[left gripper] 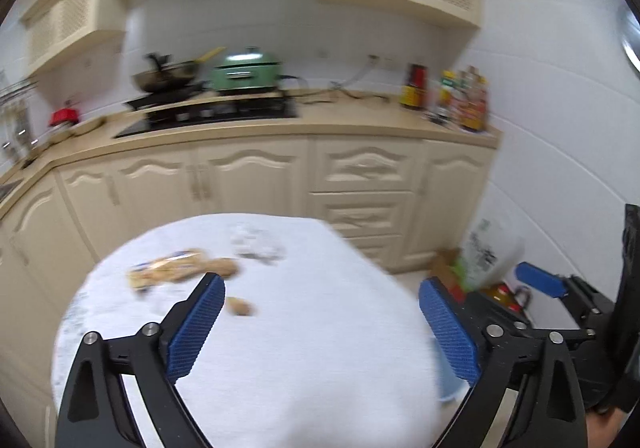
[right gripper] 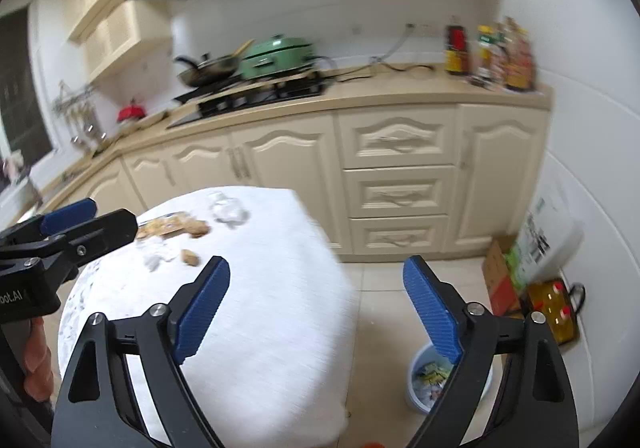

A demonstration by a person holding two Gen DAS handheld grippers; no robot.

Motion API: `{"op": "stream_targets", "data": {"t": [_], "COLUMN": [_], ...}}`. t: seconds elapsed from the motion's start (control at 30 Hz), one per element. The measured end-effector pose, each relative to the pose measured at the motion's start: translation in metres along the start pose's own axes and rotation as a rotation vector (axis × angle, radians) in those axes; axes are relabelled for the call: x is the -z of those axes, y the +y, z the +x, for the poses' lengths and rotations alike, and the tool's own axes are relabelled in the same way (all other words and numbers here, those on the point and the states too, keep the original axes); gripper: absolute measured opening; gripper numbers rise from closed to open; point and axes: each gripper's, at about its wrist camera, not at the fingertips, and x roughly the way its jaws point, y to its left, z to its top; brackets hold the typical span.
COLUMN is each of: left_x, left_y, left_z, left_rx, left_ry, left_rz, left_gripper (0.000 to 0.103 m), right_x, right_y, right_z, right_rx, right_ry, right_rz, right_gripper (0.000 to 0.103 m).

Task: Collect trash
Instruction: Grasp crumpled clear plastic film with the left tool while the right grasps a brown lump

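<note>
Left tool (left gripper: pixel 320 312) hovering released over desk (left gripper: pixel 300 368). Wrapper (left gripper: pixel 168 274) and scraps lying far-left; recommend approaching low w/ jaws straddling wrapper. Right tool (right gripper: pixel 316 300) also released, empty; bin (right gripper: pixel 424 384) sitting on floor, right.

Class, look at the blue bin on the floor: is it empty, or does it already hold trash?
Not empty: the blue bin shows colourful wrappers inside.

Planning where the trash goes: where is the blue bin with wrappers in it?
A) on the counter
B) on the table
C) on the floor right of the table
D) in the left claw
C: the blue bin stands on floor tiles beside the white table.
</note>
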Motion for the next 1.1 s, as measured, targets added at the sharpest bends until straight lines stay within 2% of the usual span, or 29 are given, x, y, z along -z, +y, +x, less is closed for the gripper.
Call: {"op": "stream_targets", "data": {"t": [0.23,0.4,0.53,0.7,0.73,0.8,0.87,1.0,1.1], "left_x": [0.025,0.030,0.030,0.017,0.014,0.005,-0.002,-0.001,0.004], "left_y": [0.113,0.162,0.172,0.165,0.166,0.167,0.166,0.161,0.161], "left_z": [0.007,0.029,0.054,0.108,0.119,0.149,0.180,0.204,0.226], "left_rx": [-0.131,-0.200,-0.211,-0.184,-0.181,-0.170,-0.168,-0.169,-0.209], "left_ry": [0.090,0.175,0.234,0.329,0.341,0.363,0.375,0.373,0.375], "left_rz": [-0.169,-0.236,-0.258,-0.259,-0.255,-0.248,-0.246,-0.222,-0.215], "left_gripper": [0.096,0.096,0.096,0.096,0.096,0.096,0.096,0.096,0.096], "right_x": [-0.009,0.004,0.016,0.029,0.031,0.030,0.025,0.018,0.016], "right_y": [0.081,0.128,0.157,0.161,0.157,0.148,0.137,0.119,0.113], "right_z": [0.081,0.145,0.196,0.234,0.237,0.240,0.240,0.241,0.243], "right_rx": [-0.079,-0.136,-0.174,-0.185,-0.189,-0.203,-0.217,-0.213,-0.224], "right_ry": [0.125,0.233,0.296,0.339,0.343,0.333,0.321,0.302,0.304], "right_rz": [-0.146,-0.240,-0.306,-0.311,-0.306,-0.282,-0.245,-0.176,-0.139], "right_gripper": [0.093,0.093,0.086,0.064,0.048,0.026,0.025,0.025,0.026]}}
